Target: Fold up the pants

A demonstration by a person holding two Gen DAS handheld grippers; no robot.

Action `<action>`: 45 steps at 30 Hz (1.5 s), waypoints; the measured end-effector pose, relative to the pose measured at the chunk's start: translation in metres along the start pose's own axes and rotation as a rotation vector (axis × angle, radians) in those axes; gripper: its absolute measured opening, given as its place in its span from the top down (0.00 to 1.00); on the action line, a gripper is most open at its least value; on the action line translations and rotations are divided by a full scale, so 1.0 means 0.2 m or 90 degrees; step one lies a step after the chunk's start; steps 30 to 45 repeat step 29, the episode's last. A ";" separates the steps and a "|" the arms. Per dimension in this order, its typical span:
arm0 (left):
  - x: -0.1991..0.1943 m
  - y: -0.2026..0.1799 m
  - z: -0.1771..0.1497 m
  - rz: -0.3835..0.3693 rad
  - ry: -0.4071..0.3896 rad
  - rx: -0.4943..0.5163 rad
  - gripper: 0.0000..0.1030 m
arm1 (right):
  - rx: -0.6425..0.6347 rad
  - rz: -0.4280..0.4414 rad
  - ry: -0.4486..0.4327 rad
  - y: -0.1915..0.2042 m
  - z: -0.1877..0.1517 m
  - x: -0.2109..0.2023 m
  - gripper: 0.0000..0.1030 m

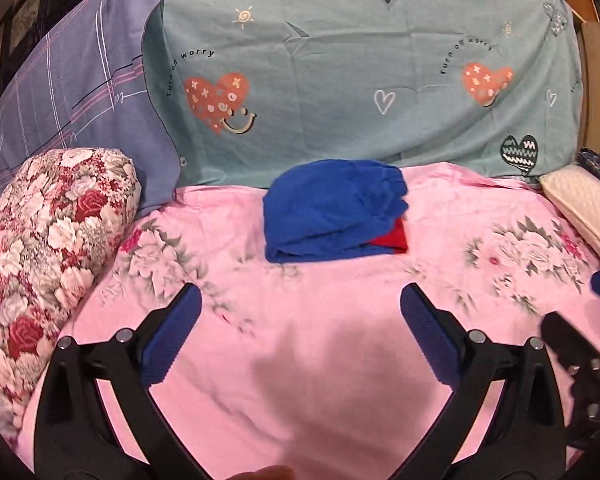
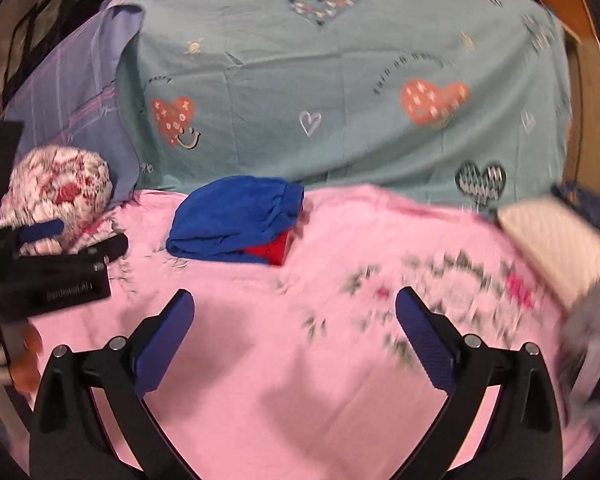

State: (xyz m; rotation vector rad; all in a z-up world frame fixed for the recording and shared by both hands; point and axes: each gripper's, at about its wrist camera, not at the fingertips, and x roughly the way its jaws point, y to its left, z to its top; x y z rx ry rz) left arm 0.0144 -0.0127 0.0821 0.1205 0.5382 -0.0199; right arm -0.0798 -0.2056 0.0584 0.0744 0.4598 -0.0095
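Pants (image 1: 334, 210), blue with a red part showing at the lower right edge: folded into a compact bundle, lying on the pink floral sheet (image 1: 300, 340) at 12 o'clock from the left gripper (image 1: 300, 300), well apart from it. Left gripper: jaws spread wide, nothing between them. Right gripper (image 2: 294, 308): jaws likewise released and empty; pants at its 11 o'clock. Teal heart-print sheet (image 1: 360, 80) beyond the bundle. Floral bolster (image 1: 48, 248) at 9 o'clock. White pillow (image 1: 580, 208) at 2 o'clock.

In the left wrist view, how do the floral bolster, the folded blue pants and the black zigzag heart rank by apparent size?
1. floral bolster, though nearness to the camera enlarges it
2. folded blue pants
3. black zigzag heart
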 end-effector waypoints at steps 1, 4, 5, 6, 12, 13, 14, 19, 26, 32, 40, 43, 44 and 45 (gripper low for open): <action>-0.03 -0.02 -0.01 0.002 -0.003 0.008 0.02 | 0.020 0.004 0.010 0.01 -0.02 0.00 0.02; -0.05 -0.05 -0.05 0.000 -0.011 0.024 0.02 | 0.042 0.002 0.020 0.08 -0.06 -0.02 0.02; -0.05 -0.05 -0.06 -0.003 -0.015 0.025 0.02 | 0.039 -0.002 0.013 0.10 -0.07 -0.03 0.02; -0.05 -0.05 -0.07 -0.007 -0.019 0.026 0.02 | 0.029 -0.006 0.006 0.12 -0.08 -0.03 0.02; 0.00 -0.02 -0.10 -0.021 0.001 -0.005 0.02 | -0.040 -0.016 -0.014 0.21 -0.13 -0.03 0.01; 0.00 -0.01 -0.11 -0.015 -0.004 -0.008 0.02 | -0.041 -0.016 -0.012 0.22 -0.14 -0.02 0.01; 0.01 -0.01 -0.12 -0.009 -0.004 -0.010 0.02 | -0.042 -0.017 -0.012 0.22 -0.14 -0.02 0.01; 0.02 -0.01 -0.13 0.000 0.008 -0.016 0.02 | -0.043 -0.014 -0.010 0.23 -0.15 -0.02 0.01; 0.04 0.01 -0.13 0.016 0.033 -0.029 0.02 | -0.040 -0.024 -0.015 0.22 -0.15 -0.03 0.01; 0.04 0.00 -0.13 0.032 0.027 -0.020 0.02 | -0.033 -0.026 -0.017 0.21 -0.15 -0.03 0.01; 0.04 0.00 -0.13 0.032 0.027 -0.020 0.02 | -0.033 -0.026 -0.017 0.21 -0.15 -0.03 0.01; 0.04 0.00 -0.13 0.032 0.027 -0.020 0.02 | -0.033 -0.026 -0.017 0.21 -0.15 -0.03 0.01; 0.04 0.00 -0.13 0.032 0.027 -0.020 0.02 | -0.033 -0.026 -0.017 0.21 -0.15 -0.03 0.01; 0.04 0.00 -0.13 0.032 0.027 -0.020 0.02 | -0.033 -0.026 -0.017 0.21 -0.15 -0.03 0.01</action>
